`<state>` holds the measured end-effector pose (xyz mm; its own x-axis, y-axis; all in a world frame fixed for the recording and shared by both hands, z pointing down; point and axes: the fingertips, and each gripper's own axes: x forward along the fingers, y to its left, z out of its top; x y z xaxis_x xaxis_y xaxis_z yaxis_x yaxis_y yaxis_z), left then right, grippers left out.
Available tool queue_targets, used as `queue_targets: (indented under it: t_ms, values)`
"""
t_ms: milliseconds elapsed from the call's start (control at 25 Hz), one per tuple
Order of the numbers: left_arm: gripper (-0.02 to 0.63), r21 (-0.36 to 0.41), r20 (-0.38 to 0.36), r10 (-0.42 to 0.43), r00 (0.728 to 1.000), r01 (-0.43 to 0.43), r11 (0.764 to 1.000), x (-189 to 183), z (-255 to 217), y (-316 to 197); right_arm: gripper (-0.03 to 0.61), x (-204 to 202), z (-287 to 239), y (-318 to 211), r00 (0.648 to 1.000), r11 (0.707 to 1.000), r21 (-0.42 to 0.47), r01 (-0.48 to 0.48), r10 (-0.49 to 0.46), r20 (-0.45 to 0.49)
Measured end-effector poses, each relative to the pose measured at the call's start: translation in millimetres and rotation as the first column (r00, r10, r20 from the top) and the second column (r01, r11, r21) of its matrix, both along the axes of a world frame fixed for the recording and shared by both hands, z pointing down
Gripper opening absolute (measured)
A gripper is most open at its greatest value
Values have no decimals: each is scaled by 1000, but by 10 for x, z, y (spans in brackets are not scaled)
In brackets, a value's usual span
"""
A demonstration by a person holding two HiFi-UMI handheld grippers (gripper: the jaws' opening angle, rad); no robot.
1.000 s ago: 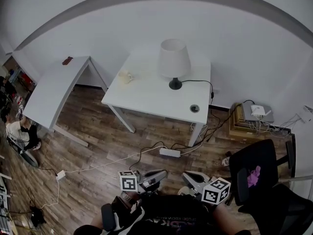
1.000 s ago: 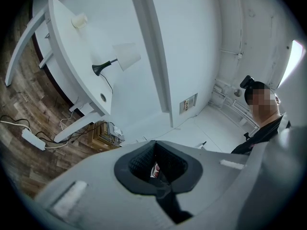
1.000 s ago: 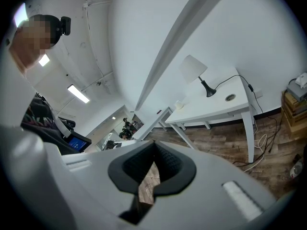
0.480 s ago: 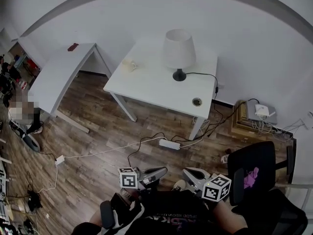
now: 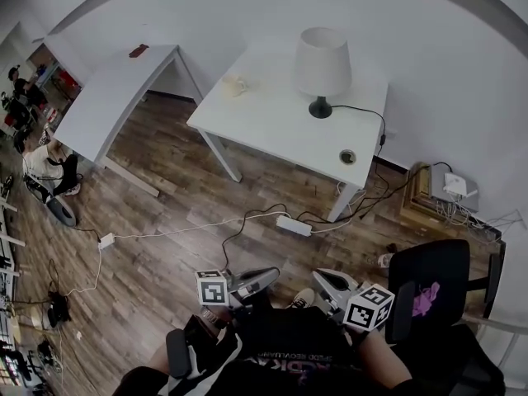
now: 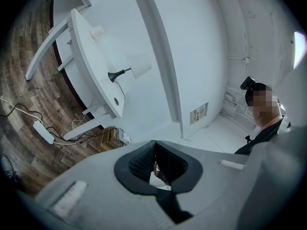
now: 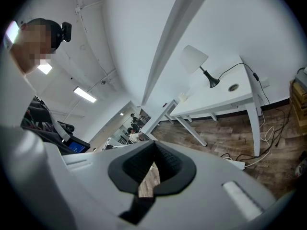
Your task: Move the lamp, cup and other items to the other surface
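Note:
A white-shaded lamp (image 5: 322,64) on a black foot stands on the white table (image 5: 272,130), far across the wood floor. A pale cup (image 5: 235,85) sits near that table's left corner, and a small round item (image 5: 347,156) lies near its right front corner. My left gripper (image 5: 266,277) and right gripper (image 5: 323,278) are held low in front of the person, well short of the table. Both are shut with nothing between the jaws. The left gripper view shows the left gripper (image 6: 154,145), lamp (image 6: 136,66) and cup (image 6: 97,31). The right gripper view shows the right gripper (image 7: 153,145) and lamp (image 7: 194,59).
A second white table (image 5: 115,97) stands to the left with a small dark red thing (image 5: 139,50) on its far end. A power strip (image 5: 294,225) and cables lie on the floor. A black chair (image 5: 437,283) is at my right, a box with a router (image 5: 450,192) beyond it.
The head view has swung, so the table and lamp now sit higher and further right in the picture. Both grippers stay low and shut, barely shifted.

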<state>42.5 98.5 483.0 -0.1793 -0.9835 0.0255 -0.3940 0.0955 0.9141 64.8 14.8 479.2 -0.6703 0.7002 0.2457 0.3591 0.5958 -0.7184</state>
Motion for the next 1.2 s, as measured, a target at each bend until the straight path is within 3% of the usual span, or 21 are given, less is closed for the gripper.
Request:
queue_targets:
  t_ms: [360,680,880,1040,1200]
  values:
    - [-5,17,-3,-9,1000,10,1000,-211,43,233,5,-232,35,214,1000,1000,22,1,0,-15]
    - [-5,84,26,57,998,-59,995,-788,-71,541,5,-698,-71,507,995,992,73,-102,102,-2]
    - [-5,74,69,77,995,-82,994,-1193,-106,879,5,-1071,-121,808,990,985,93,-143,144,-1]
    - [-5,49,137,49,989,-56,997,-1451,-27,1201,5,-1367,-89,1127,993,988,101,-118,119,-9]
    - [-5,63,137,18,990,-27,998,-1655,59,1541,5,-1690,-51,1488,997,992,102,-79,81,-15]
